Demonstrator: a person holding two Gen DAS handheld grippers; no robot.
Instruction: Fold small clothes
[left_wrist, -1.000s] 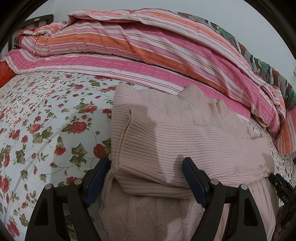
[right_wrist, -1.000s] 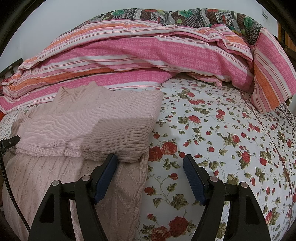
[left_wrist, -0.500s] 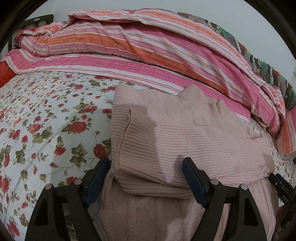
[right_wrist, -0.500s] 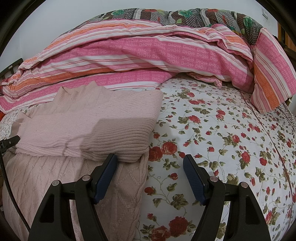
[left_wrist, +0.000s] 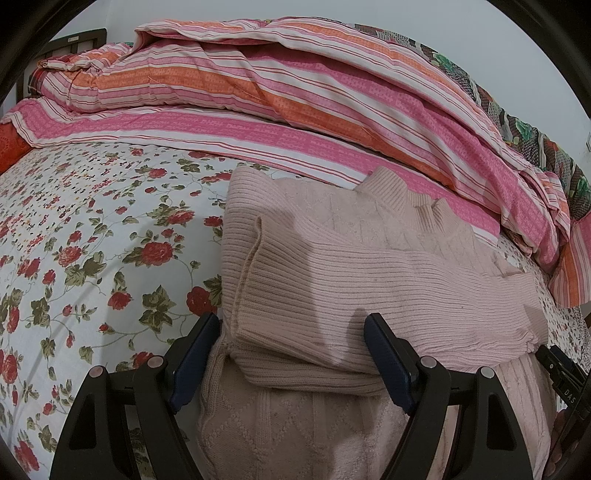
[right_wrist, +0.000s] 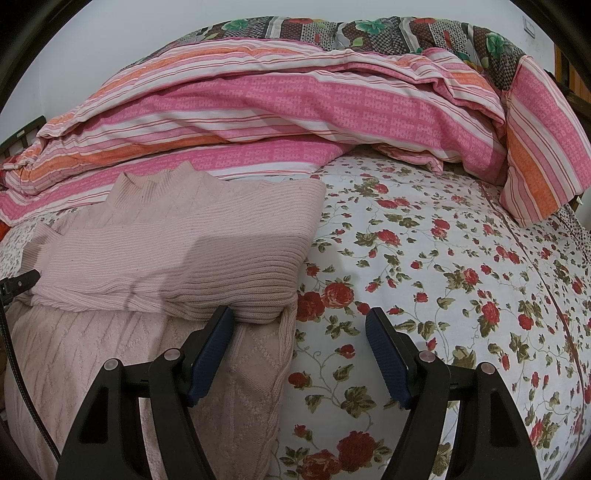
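Note:
A pale pink knitted sweater (left_wrist: 369, 273) lies partly folded on the floral bedsheet (left_wrist: 92, 240). Its ribbed sleeves are folded across the body and its collar points toward the duvet. My left gripper (left_wrist: 291, 350) is open, its jaws on either side of the sweater's near left corner, holding nothing. In the right wrist view the sweater (right_wrist: 184, 243) fills the left half. My right gripper (right_wrist: 299, 339) is open at the sweater's near right corner, left jaw on the knit, right jaw over the sheet (right_wrist: 443, 277).
A bunched pink, orange and white striped duvet (left_wrist: 295, 96) lies along the far side of the bed, also in the right wrist view (right_wrist: 295, 96). A dark patterned blanket (right_wrist: 369, 33) sits behind it. The other gripper's tip (left_wrist: 565, 373) shows at the right edge.

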